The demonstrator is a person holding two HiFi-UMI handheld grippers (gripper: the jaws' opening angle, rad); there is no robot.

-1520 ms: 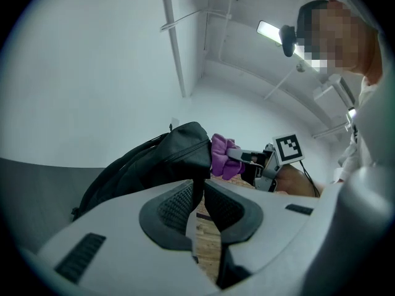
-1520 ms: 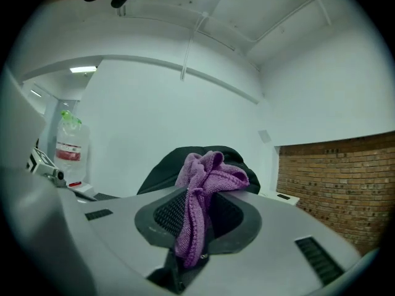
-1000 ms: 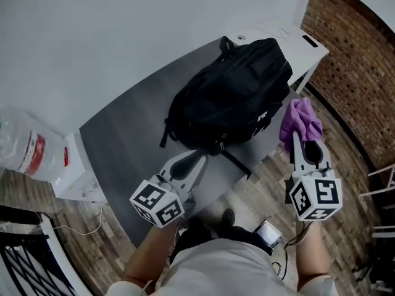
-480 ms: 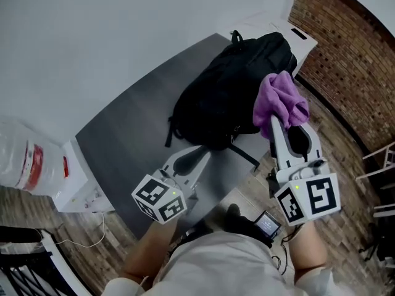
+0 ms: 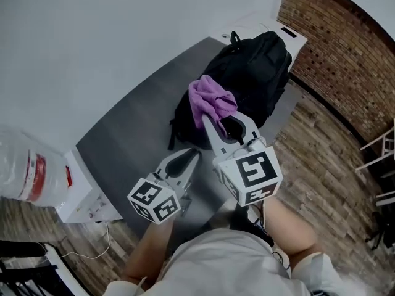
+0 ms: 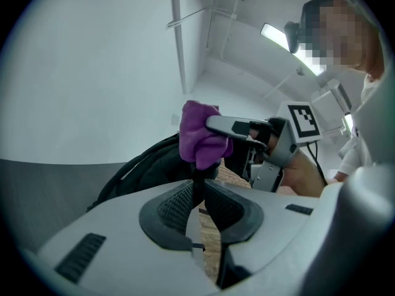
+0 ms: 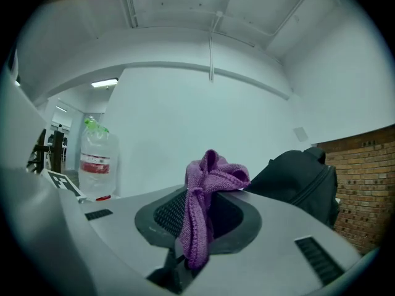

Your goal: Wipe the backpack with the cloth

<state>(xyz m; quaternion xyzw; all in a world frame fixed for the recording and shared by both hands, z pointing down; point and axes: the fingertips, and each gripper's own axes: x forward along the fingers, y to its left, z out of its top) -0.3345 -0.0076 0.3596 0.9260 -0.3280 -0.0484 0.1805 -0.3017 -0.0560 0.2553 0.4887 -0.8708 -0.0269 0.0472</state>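
On the grey table, which runs diagonally along a white wall, a black backpack lies on its side toward the far end, with its top handle pointing away from the person. Its near end reaches roughly the middle of the tabletop, and one dark strap trails down the near left side. A wood floor and a brick wall border the table on the right. Left of the table, a large clear water bottle with a red label stands beside a low white cabinet.

Both grippers are held over the near half of the table. The right gripper is raised above the backpack's near end, its jaws pinching a purple cloth. In the right gripper view the cloth is clamped between the dark ribbed pads and bunches up in folds past the tips.

The left gripper sits lower, just beside the backpack's near edge and to the left of the right gripper. In the left gripper view its jaws are pressed almost together. A narrow dark strip shows at the tips, possibly a backpack strap, though this view does not settle it. The cloth appears directly beyond those tips.
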